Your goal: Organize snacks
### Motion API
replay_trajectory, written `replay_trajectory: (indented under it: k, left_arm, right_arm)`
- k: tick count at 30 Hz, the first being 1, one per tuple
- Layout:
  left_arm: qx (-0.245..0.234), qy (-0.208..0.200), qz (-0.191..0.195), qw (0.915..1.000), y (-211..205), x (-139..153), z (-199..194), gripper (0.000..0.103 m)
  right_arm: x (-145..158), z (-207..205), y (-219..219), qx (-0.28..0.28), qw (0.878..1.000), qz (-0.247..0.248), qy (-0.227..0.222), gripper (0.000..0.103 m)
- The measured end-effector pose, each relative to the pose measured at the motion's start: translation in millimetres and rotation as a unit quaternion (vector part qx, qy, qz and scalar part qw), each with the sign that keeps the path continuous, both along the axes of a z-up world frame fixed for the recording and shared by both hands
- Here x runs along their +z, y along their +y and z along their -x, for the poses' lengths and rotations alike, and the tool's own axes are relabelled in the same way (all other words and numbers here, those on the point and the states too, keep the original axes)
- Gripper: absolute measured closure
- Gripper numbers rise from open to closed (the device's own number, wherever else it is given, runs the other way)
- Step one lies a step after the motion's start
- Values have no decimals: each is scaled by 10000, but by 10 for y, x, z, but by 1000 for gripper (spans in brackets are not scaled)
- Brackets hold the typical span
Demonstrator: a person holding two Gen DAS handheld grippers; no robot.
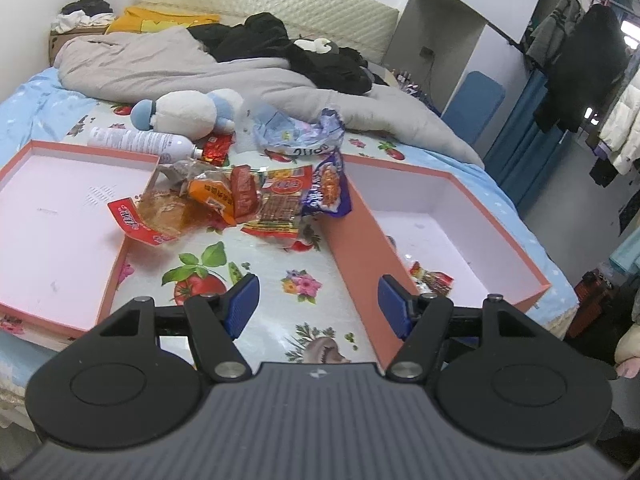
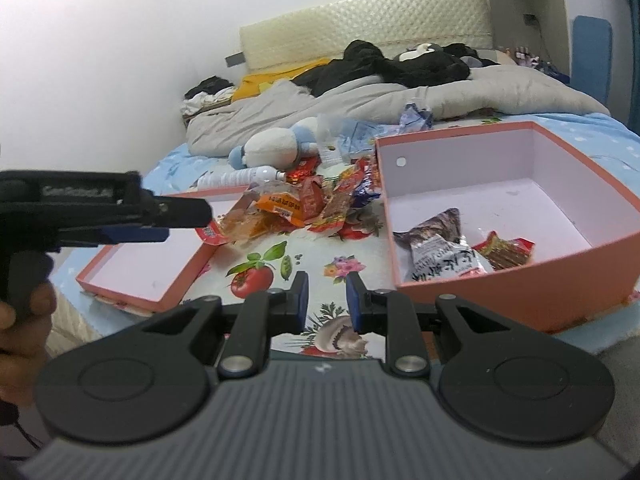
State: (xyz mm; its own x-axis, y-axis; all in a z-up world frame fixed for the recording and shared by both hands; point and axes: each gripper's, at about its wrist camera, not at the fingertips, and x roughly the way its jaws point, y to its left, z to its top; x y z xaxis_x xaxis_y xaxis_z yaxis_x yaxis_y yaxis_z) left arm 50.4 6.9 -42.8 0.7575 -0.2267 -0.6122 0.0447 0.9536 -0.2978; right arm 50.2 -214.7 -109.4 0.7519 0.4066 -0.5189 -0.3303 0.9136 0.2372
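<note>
A heap of snack packets [image 1: 248, 204] [image 2: 304, 204], mostly red and orange with one purple bag, lies on the flowered sheet between two coral boxes. The deep box [image 1: 360, 248] [image 2: 520, 280] on the right holds three packets [image 2: 444, 252] [image 1: 434, 280]. The shallow lid [image 1: 60, 232] [image 2: 152, 264] on the left has nothing in it. My left gripper [image 1: 318, 284] [image 2: 188, 224] hovers open and wide over the sheet, short of the heap. My right gripper [image 2: 327, 280] stands open by a narrow gap with nothing between its pads, beside the deep box's near corner.
Behind the heap lie a white bottle [image 1: 140, 142], a white and blue plush toy [image 1: 188, 112] and crumpled plastic wrappers [image 1: 296, 132]. A grey duvet [image 1: 168, 68] and black clothes cover the far bed. The bed edge and a clothes rack [image 1: 580, 60] are on the right.
</note>
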Motion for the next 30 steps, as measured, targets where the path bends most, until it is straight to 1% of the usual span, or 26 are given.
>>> replay_trajectory:
  k: [1,3,4,5,8,11,13,16,21,25,27,30]
  left_arm:
    - [23,10,1,10000,27,-29,-40,32]
    - [81,66,19,9999,99,-77,-148,32]
    - [118,93,18,9999,133,-92,-199,32]
    - [192,93,26,9998,173,-107,-243,30]
    - [353,74,172,9992,321,-164,-398,27]
    - [446,107,179,9988,450,-237,-594,26]
    - [471,131,196,9986,537,-280,-737,26]
    - [523,189,258,9981,683,-378,-1010,26]
    - [579,325,359,9972,932,-623,-1617,26]
    - [616,572,519,9951,1122,-862,-2177,26]
    - [598,735,480,9943,1188,-1006,-2461,27]
    - [555,996,522,9921,1250,-1199,-2753,28]
  right_arm:
    - [-10,-31,29,33,10000,10,7,65]
    - [-26,-106,90,96,10000,22,5,37]
    - [-30,-146,123,125,9999,29,-12,32]
    - [-37,-189,164,183,9998,39,-41,29]
    - [-66,-333,285,311,9995,94,-52,30]
    - [-102,-510,411,354,9993,129,-40,30]
    - [-134,-629,487,307,9995,119,-31,30]
    - [-208,-884,611,202,9997,102,120,30]
    - [-328,-1349,816,105,9994,49,333,31]
    - [-477,-1796,976,-105,9983,88,567,31]
    - [-572,-2013,1040,-219,9969,108,749,32]
    - [-703,-2274,1108,-398,9949,193,908,33]
